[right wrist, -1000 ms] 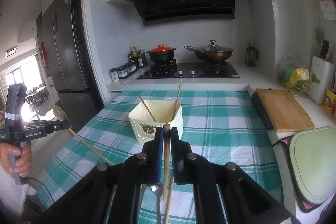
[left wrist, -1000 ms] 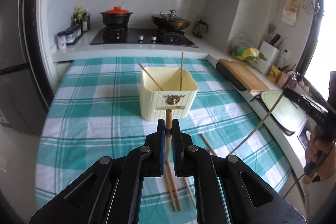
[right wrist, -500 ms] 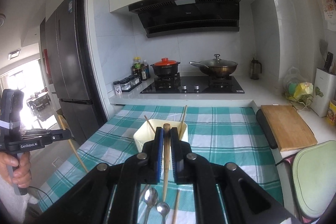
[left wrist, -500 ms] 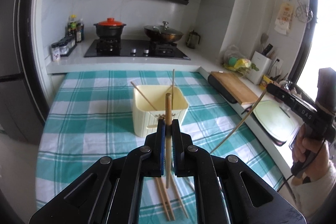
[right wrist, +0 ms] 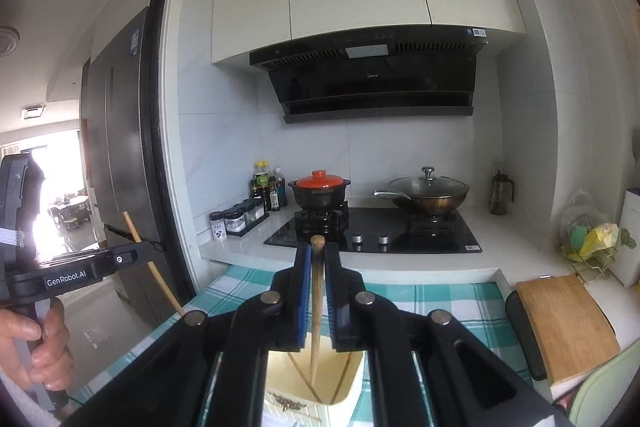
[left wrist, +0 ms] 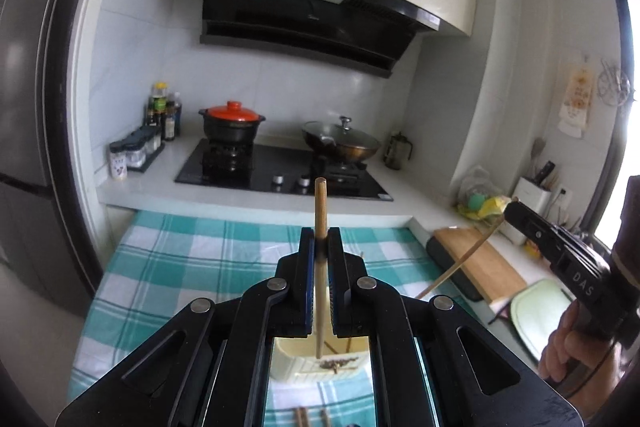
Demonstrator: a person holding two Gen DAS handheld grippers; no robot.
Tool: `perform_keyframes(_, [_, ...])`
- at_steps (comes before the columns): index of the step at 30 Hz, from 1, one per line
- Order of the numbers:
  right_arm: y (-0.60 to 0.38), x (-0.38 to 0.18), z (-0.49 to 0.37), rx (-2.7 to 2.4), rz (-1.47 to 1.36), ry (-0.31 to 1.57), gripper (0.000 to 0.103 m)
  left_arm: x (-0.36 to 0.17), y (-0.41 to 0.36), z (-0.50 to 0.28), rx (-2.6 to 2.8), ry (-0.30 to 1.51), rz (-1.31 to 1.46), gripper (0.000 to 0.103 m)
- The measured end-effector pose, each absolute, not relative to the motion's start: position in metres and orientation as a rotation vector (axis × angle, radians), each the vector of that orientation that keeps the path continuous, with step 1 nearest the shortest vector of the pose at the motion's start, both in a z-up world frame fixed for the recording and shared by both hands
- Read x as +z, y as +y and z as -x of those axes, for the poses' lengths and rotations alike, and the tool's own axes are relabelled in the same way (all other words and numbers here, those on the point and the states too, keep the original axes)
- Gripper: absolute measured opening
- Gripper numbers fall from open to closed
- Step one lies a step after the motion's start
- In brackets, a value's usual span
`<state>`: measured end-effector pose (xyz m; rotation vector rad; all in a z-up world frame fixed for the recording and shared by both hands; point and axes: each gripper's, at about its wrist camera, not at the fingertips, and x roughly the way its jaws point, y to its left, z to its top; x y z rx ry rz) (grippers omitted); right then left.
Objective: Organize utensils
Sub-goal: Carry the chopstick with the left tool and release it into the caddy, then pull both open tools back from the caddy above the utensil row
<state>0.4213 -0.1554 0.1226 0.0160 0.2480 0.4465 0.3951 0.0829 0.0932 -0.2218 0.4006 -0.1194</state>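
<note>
My left gripper [left wrist: 320,233] is shut on a wooden chopstick [left wrist: 320,211] that hangs upright, its lower tip over the cream utensil box [left wrist: 320,363] on the checked tablecloth. My right gripper [right wrist: 317,247] is shut on another chopstick [right wrist: 316,307], whose tip points down into the same cream box [right wrist: 344,387], where two chopsticks lean. In the left wrist view the right gripper [left wrist: 516,213] shows at the right with its chopstick [left wrist: 460,267] slanting down. In the right wrist view the left gripper [right wrist: 154,246] shows at the left with its chopstick [right wrist: 154,275].
More chopsticks [left wrist: 310,419] lie on the teal checked tablecloth [left wrist: 180,267] near its front edge. Behind the table is a stove [right wrist: 376,233] with a red-lidded pot [right wrist: 320,189] and a wok [right wrist: 426,193]. A cutting board [right wrist: 564,323] lies right; a fridge [right wrist: 116,155] stands left.
Both grippers have risen and come forward over the cream box, each still holding its chopstick. The box now sits low between the fingers and the views have tilted up toward the range hood.
</note>
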Motion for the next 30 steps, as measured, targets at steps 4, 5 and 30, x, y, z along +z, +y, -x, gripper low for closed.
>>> perform_keyframes(4, [-0.14,0.094,-0.462,0.459,0.011,0.349,0.007,0.062,0.084,-0.437,-0.089,0.463,0.261,0.004])
perform_keyframes(5, [-0.136,0.087,-0.471,0.463,0.019,0.386,0.007,0.054,0.083,-0.445,-0.085,0.486,0.266,0.004])
perform_keyframes(30, [-0.156,-0.001,-0.386,0.496,0.106,0.589,0.058,-0.055,0.076,-0.345,-0.083,0.808,0.015,0.085])
